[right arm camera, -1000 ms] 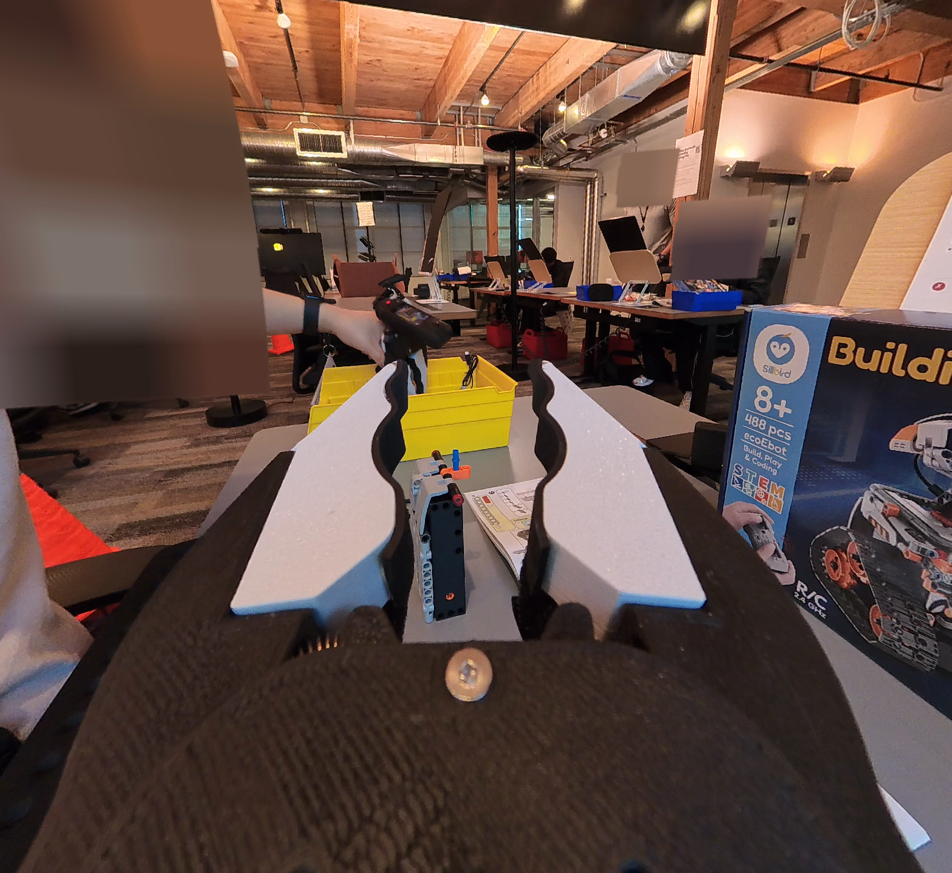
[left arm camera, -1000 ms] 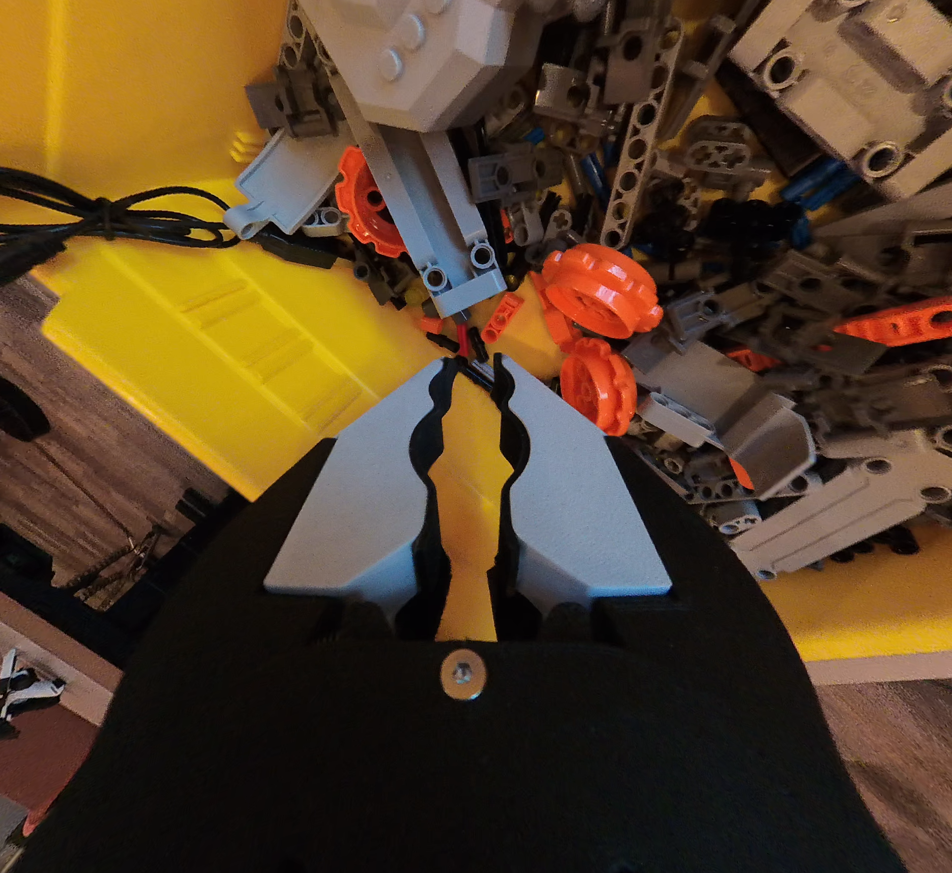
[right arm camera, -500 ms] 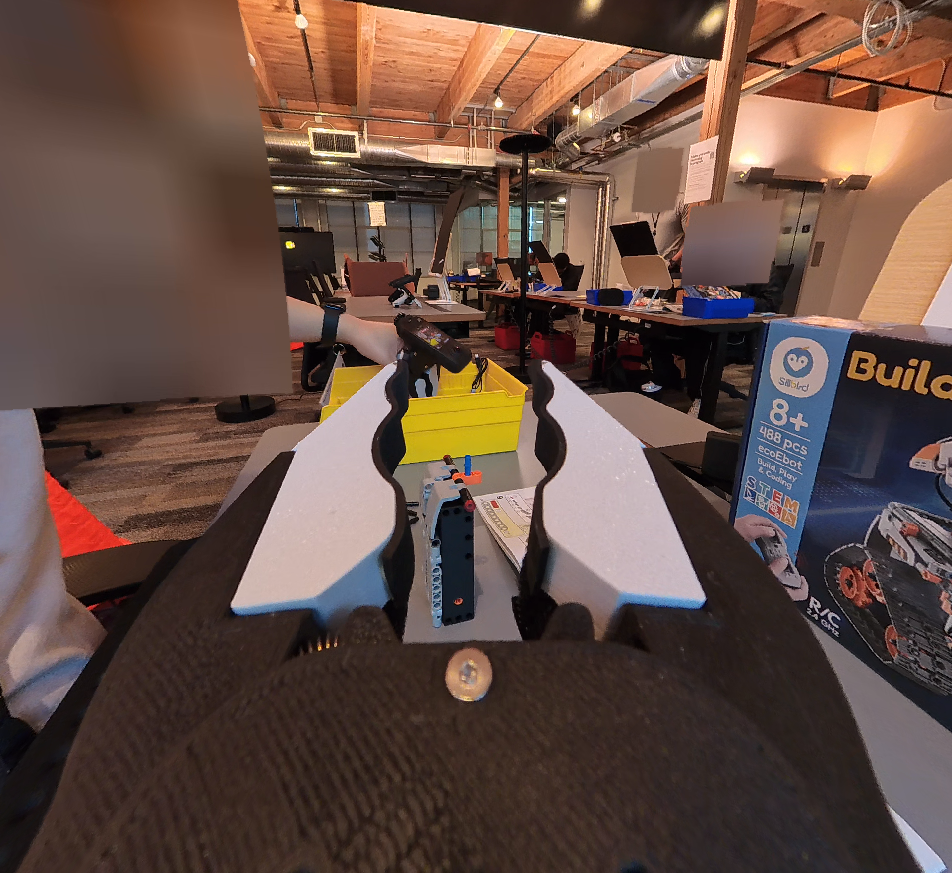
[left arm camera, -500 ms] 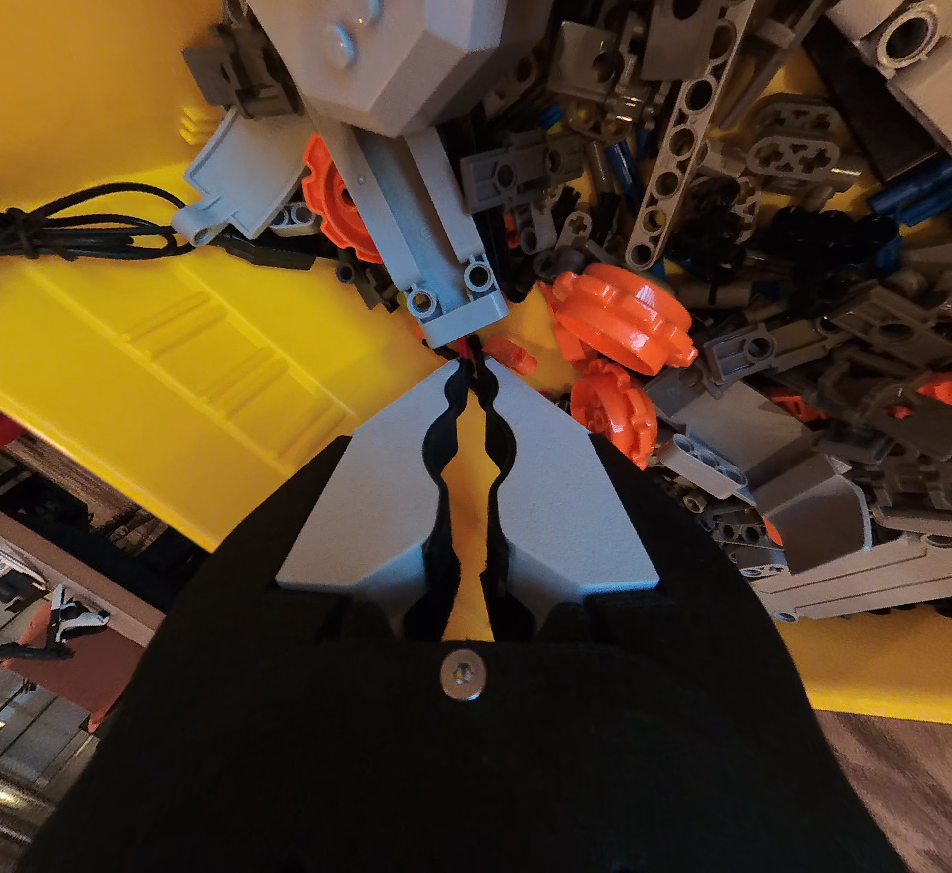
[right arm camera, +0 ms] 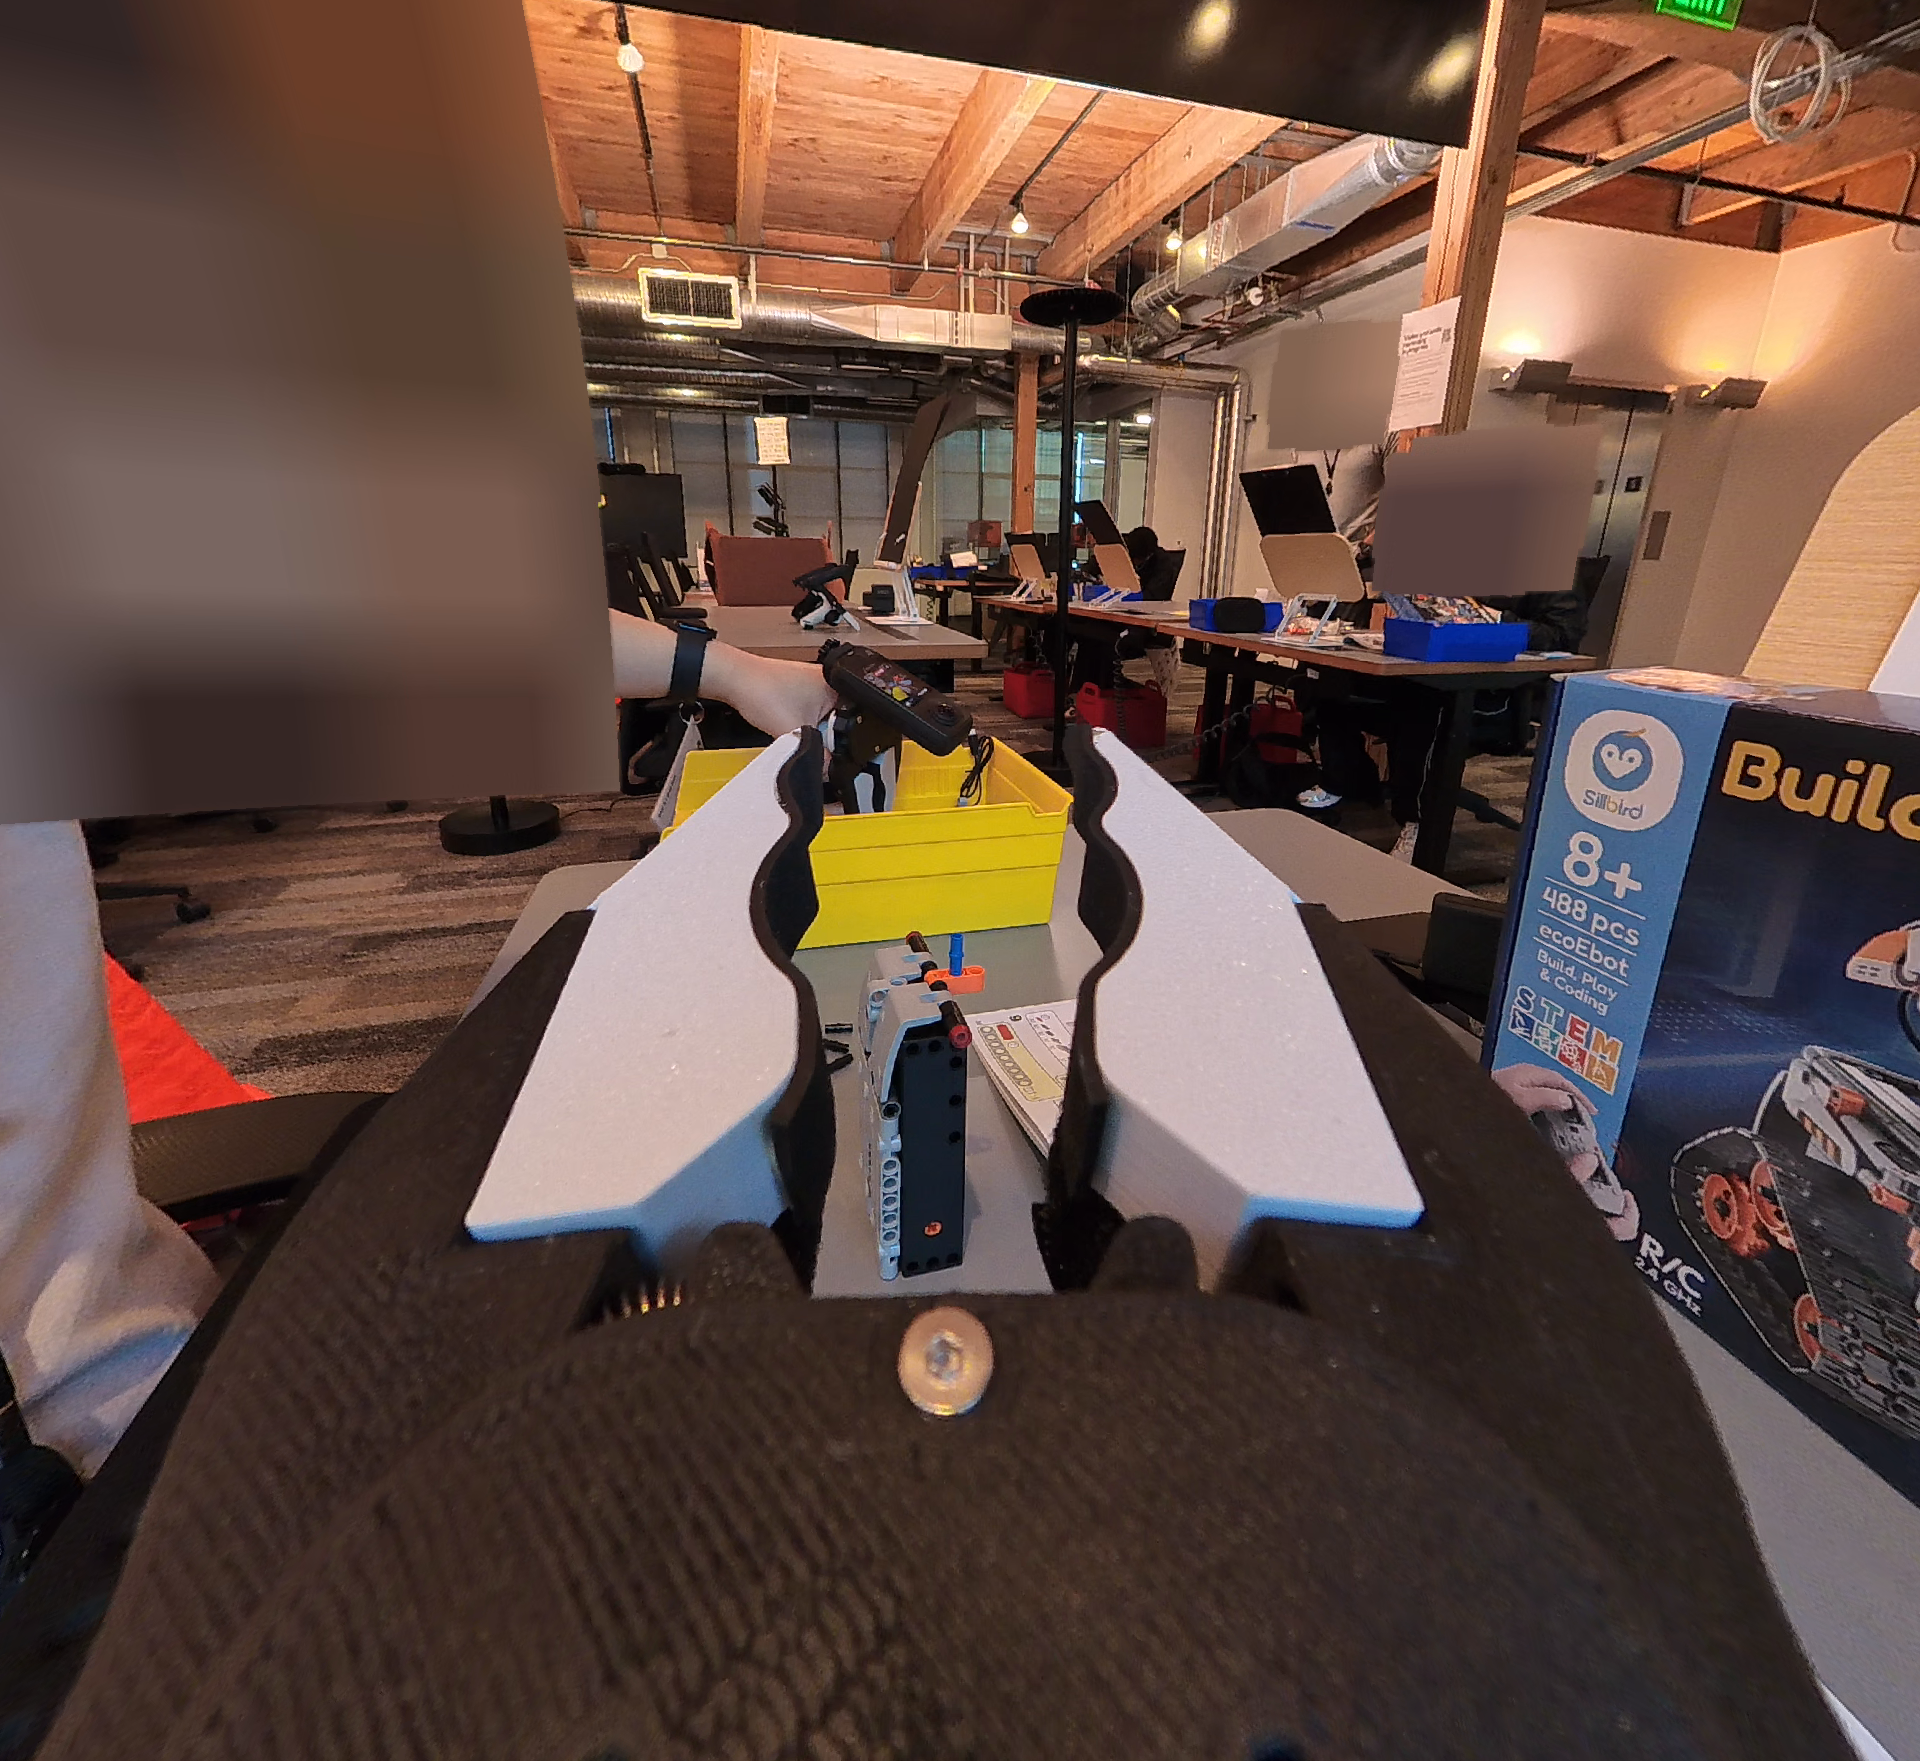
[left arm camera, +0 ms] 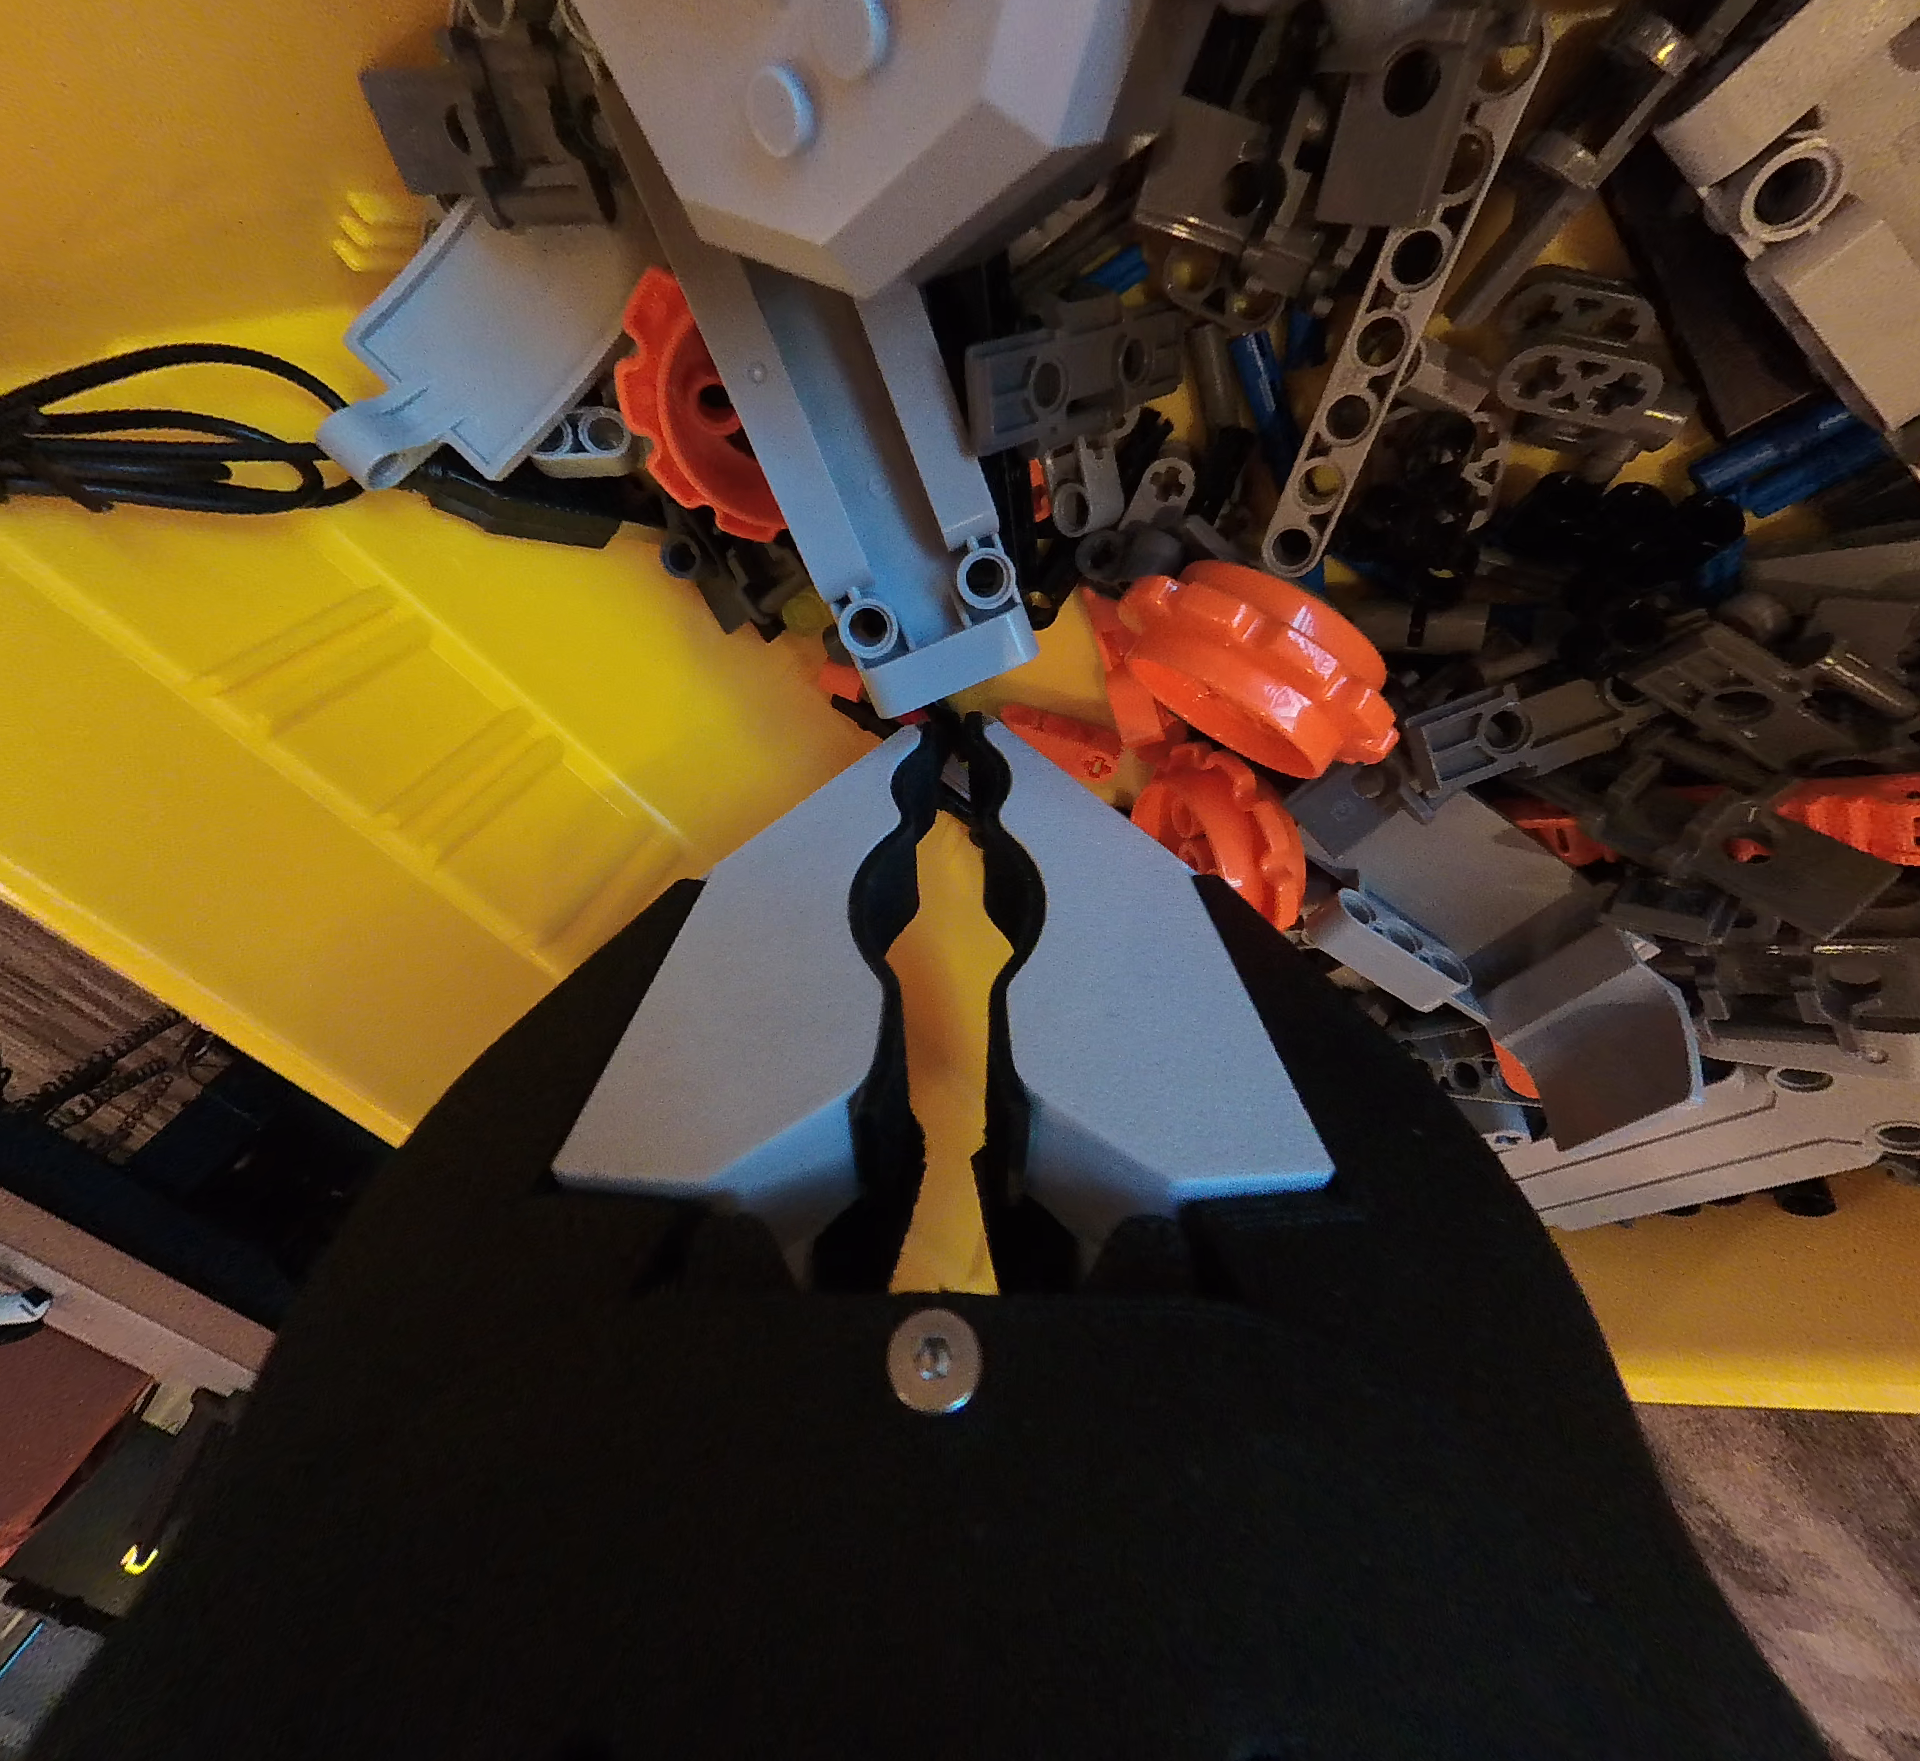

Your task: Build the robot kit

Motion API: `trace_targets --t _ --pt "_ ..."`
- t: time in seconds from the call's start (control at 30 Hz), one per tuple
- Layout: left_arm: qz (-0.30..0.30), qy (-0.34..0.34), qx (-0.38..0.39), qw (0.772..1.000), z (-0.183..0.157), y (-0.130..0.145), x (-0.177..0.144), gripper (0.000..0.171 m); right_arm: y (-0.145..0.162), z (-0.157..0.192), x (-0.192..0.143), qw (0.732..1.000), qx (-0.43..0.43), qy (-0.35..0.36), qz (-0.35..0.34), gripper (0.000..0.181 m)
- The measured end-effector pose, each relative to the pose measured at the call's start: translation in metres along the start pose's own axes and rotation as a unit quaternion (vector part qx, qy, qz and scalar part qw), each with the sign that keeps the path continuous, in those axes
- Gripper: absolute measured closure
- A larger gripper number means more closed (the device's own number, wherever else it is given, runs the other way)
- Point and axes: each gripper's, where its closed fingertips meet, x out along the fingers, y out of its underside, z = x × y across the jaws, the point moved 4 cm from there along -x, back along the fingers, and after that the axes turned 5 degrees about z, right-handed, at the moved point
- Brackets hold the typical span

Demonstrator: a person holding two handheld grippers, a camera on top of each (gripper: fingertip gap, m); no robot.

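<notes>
In the left wrist view, the left gripper (left arm camera: 958, 755) reached into a yellow bin (left arm camera: 312, 672) of building pieces, its fingers nearly together on a small black pin (left arm camera: 961, 743) at their tips, just below a light grey beam (left arm camera: 883, 516) and beside an orange gear (left arm camera: 1262, 667).

In the right wrist view, the right gripper (right arm camera: 940, 802) hovered with fingers wide and empty over the table (right arm camera: 997, 1264), above a black and grey block assembly (right arm camera: 920, 1119); a printed box (right arm camera: 1725, 984) stood to the right, the yellow bin (right arm camera: 935, 854) beyond.

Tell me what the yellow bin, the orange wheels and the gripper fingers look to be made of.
Yellow bin: looks like moulded plastic, smooth with a slight sheen and raised ribs. Orange wheels: hard glossy plastic, with bright highlights on crisp notched rims. Left gripper fingers: matte grey shells, probably plastic, with black wavy pads that look rubbery.
</notes>
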Motion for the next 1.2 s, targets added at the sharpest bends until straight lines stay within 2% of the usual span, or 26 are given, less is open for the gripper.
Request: trace_targets --t 0.2,0.3,0.73,1.0,1.2 --pt "-0.001 0.004 -0.014 1.0 0.0008 -0.0002 0.0004 0.169 0.0009 0.0 0.0009 1.0 -0.001 0.0 0.003 0.134" --pt "0.004 0.015 -0.025 1.0 -0.0005 0.0003 0.0008 0.162 0.0011 0.0004 0.0013 1.0 -0.001 -0.001 0.003 0.134" --pt "0.011 -0.003 -0.048 0.999 0.0032 0.0002 0.0028 0.168 -0.0009 0.0014 0.0007 1.0 -0.003 -0.001 0.0 0.134" --pt "0.004 0.021 -0.062 0.998 0.0014 0.0004 0.0025 0.163 -0.0005 0.0008 0.0008 1.0 0.0 -0.002 0.001 0.134" --pt "0.0 0.031 -0.064 0.997 -0.0028 0.0029 0.0025 0.167 -0.0008 0.0013 0.001 1.0 0.0 -0.003 0.0 0.134"
